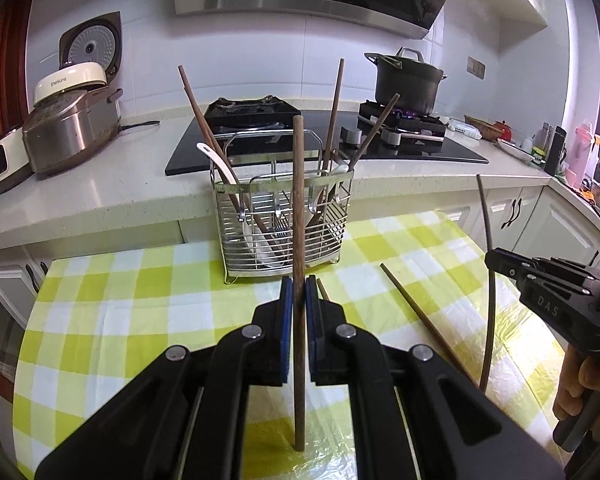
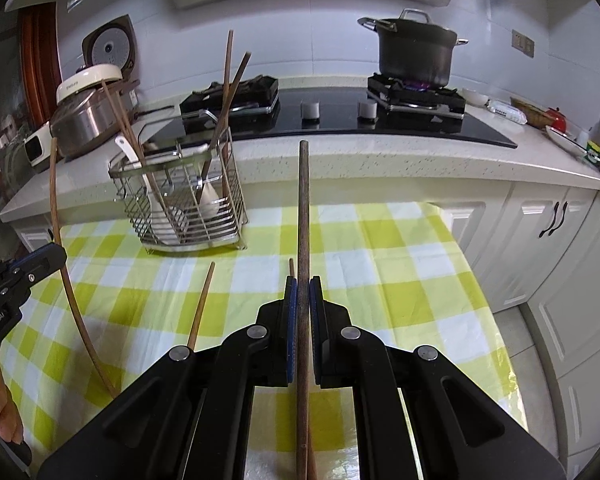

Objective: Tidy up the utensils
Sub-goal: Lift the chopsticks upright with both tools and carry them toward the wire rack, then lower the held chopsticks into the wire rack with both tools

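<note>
A table covered by a yellow-green and white checked cloth (image 1: 112, 292) stands against the kitchen counter. A wire utensil rack (image 1: 282, 216) stands on it at the far edge, about midway along. Nearer the middle, two loose wooden chopsticks lie flat on the cloth: one (image 2: 201, 304) toward the left, one (image 2: 291, 268) beside it, mostly hidden.

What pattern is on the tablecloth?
The tablecloth has yellow-green and white checks, clearest in the right wrist view.
</note>
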Demonstrator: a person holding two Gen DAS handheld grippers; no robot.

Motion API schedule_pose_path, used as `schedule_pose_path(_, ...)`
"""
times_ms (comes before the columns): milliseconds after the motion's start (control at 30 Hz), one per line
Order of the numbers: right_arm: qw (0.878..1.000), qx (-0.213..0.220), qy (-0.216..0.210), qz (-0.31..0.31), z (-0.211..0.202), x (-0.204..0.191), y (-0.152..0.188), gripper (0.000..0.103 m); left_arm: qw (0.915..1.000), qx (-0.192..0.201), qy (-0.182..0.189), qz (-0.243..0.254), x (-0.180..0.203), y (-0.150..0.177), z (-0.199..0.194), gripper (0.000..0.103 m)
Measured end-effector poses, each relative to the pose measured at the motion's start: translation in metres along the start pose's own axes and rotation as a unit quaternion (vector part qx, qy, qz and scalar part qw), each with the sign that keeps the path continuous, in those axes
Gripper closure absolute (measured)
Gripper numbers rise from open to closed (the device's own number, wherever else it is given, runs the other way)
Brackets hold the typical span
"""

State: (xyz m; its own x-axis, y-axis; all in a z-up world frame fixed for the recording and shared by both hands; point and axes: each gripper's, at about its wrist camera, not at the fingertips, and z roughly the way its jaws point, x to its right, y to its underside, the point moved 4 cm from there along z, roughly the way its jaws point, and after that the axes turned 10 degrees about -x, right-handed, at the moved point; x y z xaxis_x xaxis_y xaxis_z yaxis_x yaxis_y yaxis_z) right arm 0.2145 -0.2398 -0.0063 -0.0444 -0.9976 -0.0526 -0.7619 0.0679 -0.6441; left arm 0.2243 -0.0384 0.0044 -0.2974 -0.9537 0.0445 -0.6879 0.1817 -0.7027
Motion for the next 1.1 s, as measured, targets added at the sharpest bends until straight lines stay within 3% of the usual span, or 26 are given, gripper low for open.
schedule_pose_path(500,0.999,0.043,0.015,0.003,-0.033,0.002,-0.009,0.096,0.9998,0.021,0.002,0.001,0.002,-0.007,-0.015,0.096)
schedule_pose_path(1100,0.998,0.058,0.016,0.009,-0.046,-0.004,-0.014,0.096,0.9995,0.032,0.006,-0.004,-0.001,-0.014,-0.019,0.096)
